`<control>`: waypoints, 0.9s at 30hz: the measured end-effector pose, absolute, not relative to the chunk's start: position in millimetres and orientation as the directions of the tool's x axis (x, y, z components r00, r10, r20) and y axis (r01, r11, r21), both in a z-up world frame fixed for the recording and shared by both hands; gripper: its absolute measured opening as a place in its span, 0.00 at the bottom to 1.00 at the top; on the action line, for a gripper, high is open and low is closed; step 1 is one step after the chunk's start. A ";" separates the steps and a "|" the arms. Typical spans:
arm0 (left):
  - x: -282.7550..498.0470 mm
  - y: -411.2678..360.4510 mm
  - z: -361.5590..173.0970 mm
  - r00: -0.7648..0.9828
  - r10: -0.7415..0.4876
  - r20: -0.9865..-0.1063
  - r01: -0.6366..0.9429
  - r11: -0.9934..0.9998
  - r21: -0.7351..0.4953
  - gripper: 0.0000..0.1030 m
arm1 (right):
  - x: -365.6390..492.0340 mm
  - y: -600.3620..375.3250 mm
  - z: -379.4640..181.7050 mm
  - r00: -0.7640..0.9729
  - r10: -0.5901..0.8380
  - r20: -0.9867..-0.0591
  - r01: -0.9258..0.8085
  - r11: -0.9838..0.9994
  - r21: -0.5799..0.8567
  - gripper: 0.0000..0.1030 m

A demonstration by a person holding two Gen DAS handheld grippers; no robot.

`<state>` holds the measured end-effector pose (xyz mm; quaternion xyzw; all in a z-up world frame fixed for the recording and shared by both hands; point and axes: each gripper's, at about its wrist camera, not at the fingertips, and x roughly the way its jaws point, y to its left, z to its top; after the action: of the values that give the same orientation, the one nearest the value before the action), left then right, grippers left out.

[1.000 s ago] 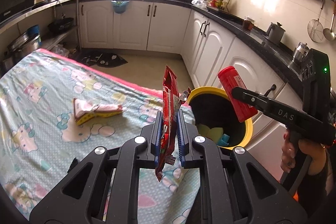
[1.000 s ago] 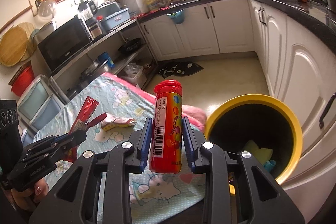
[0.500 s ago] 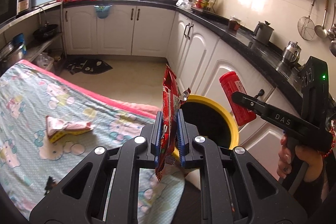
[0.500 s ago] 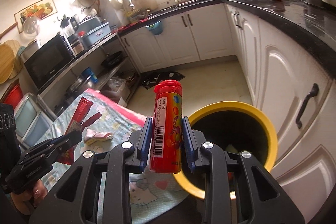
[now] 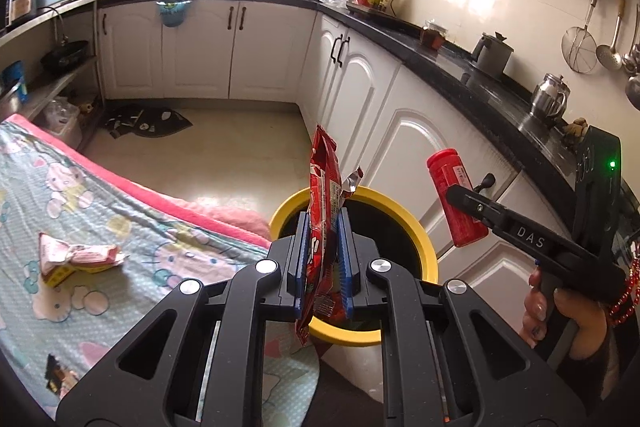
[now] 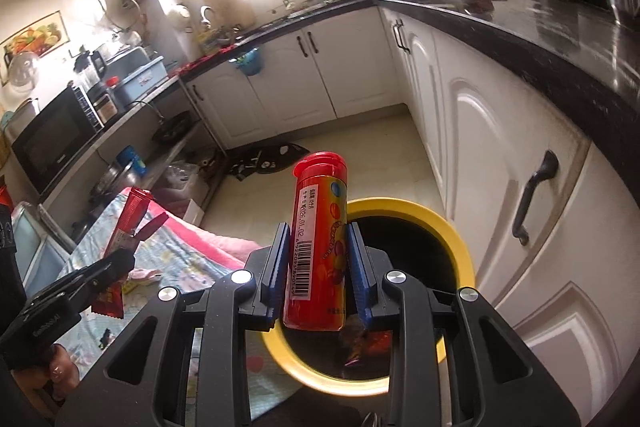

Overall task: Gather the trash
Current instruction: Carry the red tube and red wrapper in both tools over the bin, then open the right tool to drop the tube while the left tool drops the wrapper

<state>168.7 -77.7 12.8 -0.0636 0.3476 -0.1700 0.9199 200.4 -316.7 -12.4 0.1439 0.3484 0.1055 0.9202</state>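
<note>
My left gripper [image 5: 323, 227] is shut on a red snack wrapper [image 5: 325, 187], held upright over the near rim of the yellow-rimmed black bin [image 5: 424, 247]. My right gripper [image 6: 318, 247] is shut on a red candy tube [image 6: 320, 223], held upright above the bin [image 6: 456, 239]. The tube also shows in the left wrist view [image 5: 454, 203], to the right of the bin. The wrapper also shows in the right wrist view [image 6: 126, 227], at the left. Some trash lies inside the bin.
A pink and yellow wrapper [image 5: 78, 257] lies on the Hello Kitty cloth [image 5: 120, 219] covering the table on the left. White cabinets [image 5: 408, 147] with a black counter stand close behind the bin. A dark mat [image 5: 148, 117] lies on the floor.
Both grippers have moved right, away from the table and toward the bin, each still holding its item. The bin now sits directly under both.
</note>
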 end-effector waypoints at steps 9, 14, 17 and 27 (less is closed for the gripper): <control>192.8 -105.3 -10.0 0.660 -0.371 -0.654 0.288 0.928 -0.236 0.09 | 210.4 -325.0 -41.1 0.698 0.291 -0.654 -0.064 0.935 0.348 0.27; 205.5 -114.1 -25.2 0.627 -0.378 -0.682 0.291 0.925 -0.245 0.09 | 215.6 -326.7 -58.5 0.671 0.289 -0.683 -0.049 0.936 0.349 0.27; 212.8 -119.9 -34.4 0.608 -0.381 -0.696 0.293 0.923 -0.250 0.10 | 219.4 -327.4 -69.3 0.654 0.292 -0.699 -0.041 0.935 0.352 0.27; 226.6 -108.9 -52.9 0.604 -0.345 -0.718 0.223 0.939 -0.263 0.49 | 230.3 -330.5 -99.7 0.622 0.262 -0.738 0.016 0.938 0.346 0.56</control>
<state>226.6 -108.9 -52.9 -0.0735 0.4154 -0.1592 0.8926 230.3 -330.5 -99.7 0.1614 0.4292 0.0694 0.8860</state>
